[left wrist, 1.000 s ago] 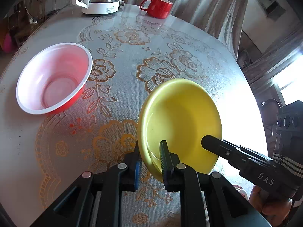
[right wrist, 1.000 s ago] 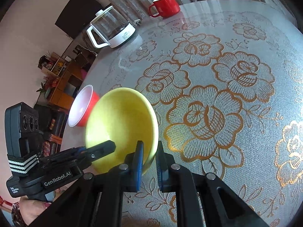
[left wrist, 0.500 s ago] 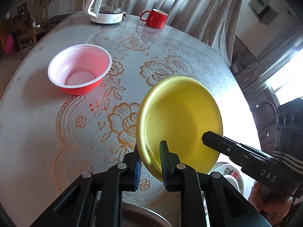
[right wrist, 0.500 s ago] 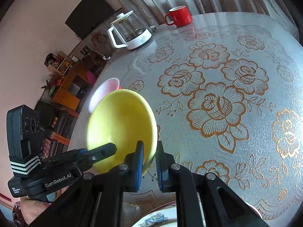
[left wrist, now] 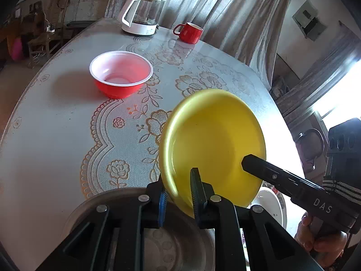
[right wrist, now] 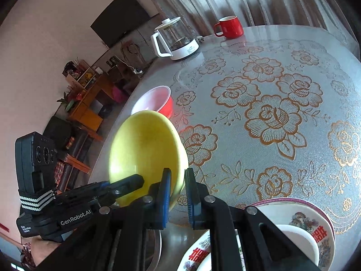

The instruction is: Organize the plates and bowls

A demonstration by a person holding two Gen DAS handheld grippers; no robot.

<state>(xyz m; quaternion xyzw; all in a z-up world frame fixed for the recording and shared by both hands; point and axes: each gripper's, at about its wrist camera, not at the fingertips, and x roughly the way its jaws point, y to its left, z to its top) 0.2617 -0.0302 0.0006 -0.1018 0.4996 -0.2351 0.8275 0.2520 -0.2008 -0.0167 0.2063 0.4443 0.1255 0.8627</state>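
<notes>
Left wrist: gripper-clamped yellow plate (left wrist: 216,135)

Both wrist cameras are looking steeply down from the table's near edge, close behind a tilted shallow yellow plastic plate (left wrist: 214,144) (right wrist: 144,153); both are sharing the far-edge red ceramic mug (left wrist: 189,33) (right wrist: 229,27).

Glass kettle (left wrist: 141,13) and red mug (left wrist: 189,32) on the floral tablecloth (right wrist: 270,113), far side.
</notes>
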